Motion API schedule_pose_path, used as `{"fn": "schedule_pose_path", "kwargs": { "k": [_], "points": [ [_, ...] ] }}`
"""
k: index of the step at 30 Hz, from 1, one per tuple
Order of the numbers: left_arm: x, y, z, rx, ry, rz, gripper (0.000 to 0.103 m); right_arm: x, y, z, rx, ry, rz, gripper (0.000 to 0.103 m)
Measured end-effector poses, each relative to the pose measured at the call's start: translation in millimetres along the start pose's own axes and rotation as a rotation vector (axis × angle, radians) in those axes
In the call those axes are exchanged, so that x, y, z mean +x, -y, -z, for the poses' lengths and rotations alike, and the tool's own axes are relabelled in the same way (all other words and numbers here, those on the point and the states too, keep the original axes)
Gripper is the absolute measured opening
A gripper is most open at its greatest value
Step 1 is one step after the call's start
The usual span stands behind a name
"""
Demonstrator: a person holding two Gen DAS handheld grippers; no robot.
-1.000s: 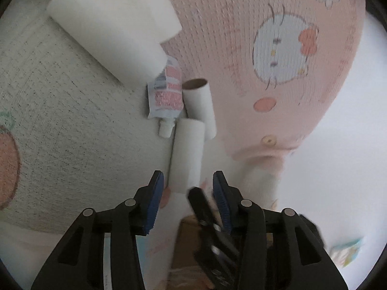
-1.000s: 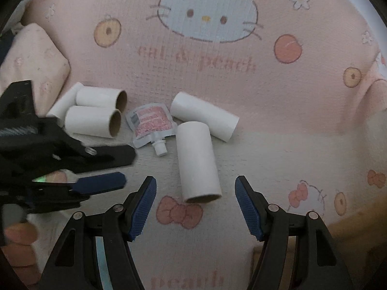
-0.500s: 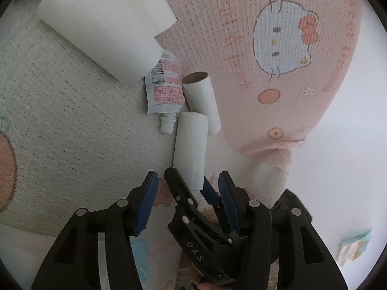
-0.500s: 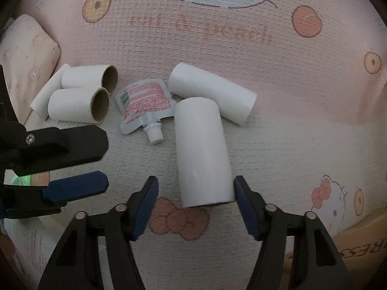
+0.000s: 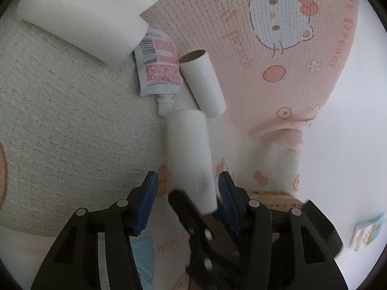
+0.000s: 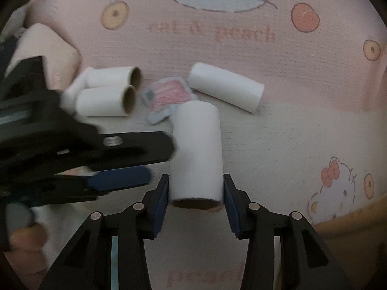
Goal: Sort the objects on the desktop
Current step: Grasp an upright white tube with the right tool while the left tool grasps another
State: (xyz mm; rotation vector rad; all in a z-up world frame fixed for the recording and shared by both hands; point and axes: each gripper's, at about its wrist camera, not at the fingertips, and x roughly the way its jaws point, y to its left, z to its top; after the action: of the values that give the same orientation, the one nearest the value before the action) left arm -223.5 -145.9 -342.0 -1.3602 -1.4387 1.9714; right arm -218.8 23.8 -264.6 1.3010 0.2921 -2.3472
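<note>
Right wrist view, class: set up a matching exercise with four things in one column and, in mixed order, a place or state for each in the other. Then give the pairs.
Things
1. nearest paper tube
2. pouch
3. pair of tubes
4. left gripper

Places or states
A. lying side by side, brown open ends showing
B. between the right gripper pads, which are closing
C. reaching in from the left edge
D. flat on the cloth, pink label up

Pairs: 1-B, 2-D, 3-A, 4-C
</note>
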Motion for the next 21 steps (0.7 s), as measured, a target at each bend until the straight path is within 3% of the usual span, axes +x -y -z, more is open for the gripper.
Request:
{"fn": "schedule_pose_path", "kwargs": {
  "k": [5,7,12,21],
  "points": [
    [-1.2,-3.6,0.5,-0.008,-0.011,0.008,0.055,-12.6,-13.2,7.8,-0.044,-0.004,-0.027,0.040],
    [-1.6,-4.9,0.8,-0.008,-0.020,0.000,0.047,-16.0,-15.0,9.8,-0.059,-0.007,-0.018,0.040],
    [-4.5,-0.6,2.9,-0.003,-0.020,0.043,0.046,-25.3,-8.6,10.1,-0.023,0.004,-0.019,0.040],
    [-20.0,34.6,18.7,0.119,-0.006,0.069,0.046,-62.8,-18.2,5.1,0.001,0.033,0.007,0.040]
  ]
}}
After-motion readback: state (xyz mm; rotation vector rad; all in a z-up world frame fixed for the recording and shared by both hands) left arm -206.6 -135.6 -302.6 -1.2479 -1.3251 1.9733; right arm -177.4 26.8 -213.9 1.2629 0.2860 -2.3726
